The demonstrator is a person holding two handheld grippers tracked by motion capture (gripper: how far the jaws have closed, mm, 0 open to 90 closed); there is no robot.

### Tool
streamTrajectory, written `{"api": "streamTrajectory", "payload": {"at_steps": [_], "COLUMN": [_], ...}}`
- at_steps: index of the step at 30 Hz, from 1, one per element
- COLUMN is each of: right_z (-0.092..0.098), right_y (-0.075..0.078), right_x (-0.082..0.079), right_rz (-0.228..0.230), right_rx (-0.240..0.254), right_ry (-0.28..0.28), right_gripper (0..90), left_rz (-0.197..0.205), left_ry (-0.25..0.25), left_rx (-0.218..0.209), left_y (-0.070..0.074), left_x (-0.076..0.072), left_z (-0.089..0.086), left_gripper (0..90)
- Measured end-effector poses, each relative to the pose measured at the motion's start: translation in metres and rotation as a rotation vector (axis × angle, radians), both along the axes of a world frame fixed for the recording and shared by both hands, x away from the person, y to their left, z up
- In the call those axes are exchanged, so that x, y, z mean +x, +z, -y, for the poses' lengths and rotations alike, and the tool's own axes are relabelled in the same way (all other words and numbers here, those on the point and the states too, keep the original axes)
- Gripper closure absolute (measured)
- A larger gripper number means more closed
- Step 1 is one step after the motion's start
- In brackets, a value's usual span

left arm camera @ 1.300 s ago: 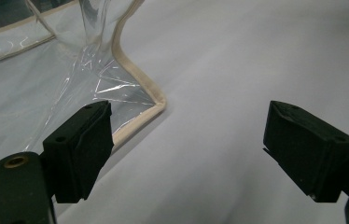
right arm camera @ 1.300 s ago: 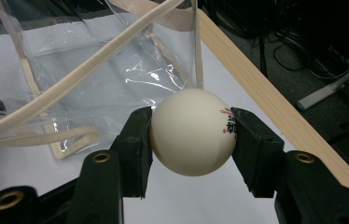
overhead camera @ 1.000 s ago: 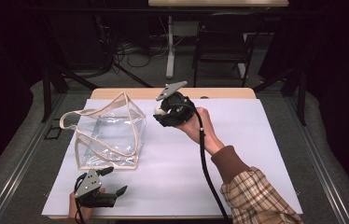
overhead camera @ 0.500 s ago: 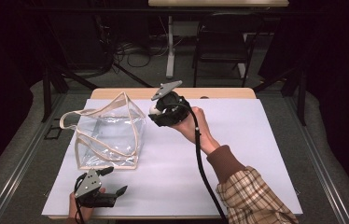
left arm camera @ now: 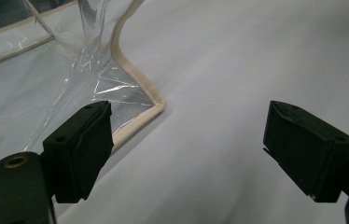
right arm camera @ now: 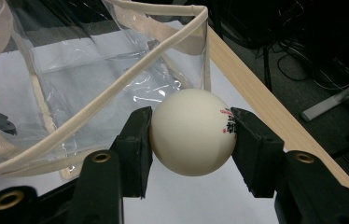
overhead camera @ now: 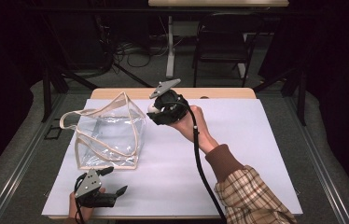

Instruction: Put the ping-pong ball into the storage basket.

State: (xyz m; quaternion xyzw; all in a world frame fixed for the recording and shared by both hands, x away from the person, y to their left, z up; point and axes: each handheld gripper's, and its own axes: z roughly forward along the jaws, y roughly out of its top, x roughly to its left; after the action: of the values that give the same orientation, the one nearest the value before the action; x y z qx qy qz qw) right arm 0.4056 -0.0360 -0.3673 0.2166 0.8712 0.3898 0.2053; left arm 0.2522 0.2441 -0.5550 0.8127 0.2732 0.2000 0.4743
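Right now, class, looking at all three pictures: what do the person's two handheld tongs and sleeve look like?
Both the left tongs and the right tongs are black, each topped by a grey three-cornered plate. Their jaws are blocky black pads on arms with brass-coloured rivets. A black cable trails from the right one along the forearm. The right arm wears a plaid sleeve in beige, with a dark brown cuff.

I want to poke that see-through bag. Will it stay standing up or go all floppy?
Probably floppy. The bag is thin clear plastic with creases near its corner, so a poke would likely dent it. Its cloth edging already sags, so it seems to give little stiffness. It looks empty and light, so it may slide across the table.
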Motion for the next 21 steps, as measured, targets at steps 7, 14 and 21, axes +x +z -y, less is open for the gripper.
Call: {"api": "streamTrajectory", "payload": {"at_steps": [7, 14, 21], "right_z": [-0.003, -0.006, -0.013], "right_y": [0.004, 0.007, 0.01], "right_x": [-0.002, -0.003, -0.004], "right_rz": [0.008, 0.016, 0.022], "right_rx": [0.002, -0.002, 0.0], "right_ry": [0.0, 0.007, 0.018], "right_gripper": [51.1, 51.1, 51.1], "left_rz": [0.002, 0.0, 0.002], "left_ry": [-0.002, -0.001, -0.004], "left_rx": [-0.003, -0.001, -0.003], "left_y": [0.0, 0.0, 0.0], "left_x": [0.0, 0.0, 0.0], "left_z": [0.0, 0.0, 0.0], "left_gripper": [16.0, 16.0, 16.0]}}
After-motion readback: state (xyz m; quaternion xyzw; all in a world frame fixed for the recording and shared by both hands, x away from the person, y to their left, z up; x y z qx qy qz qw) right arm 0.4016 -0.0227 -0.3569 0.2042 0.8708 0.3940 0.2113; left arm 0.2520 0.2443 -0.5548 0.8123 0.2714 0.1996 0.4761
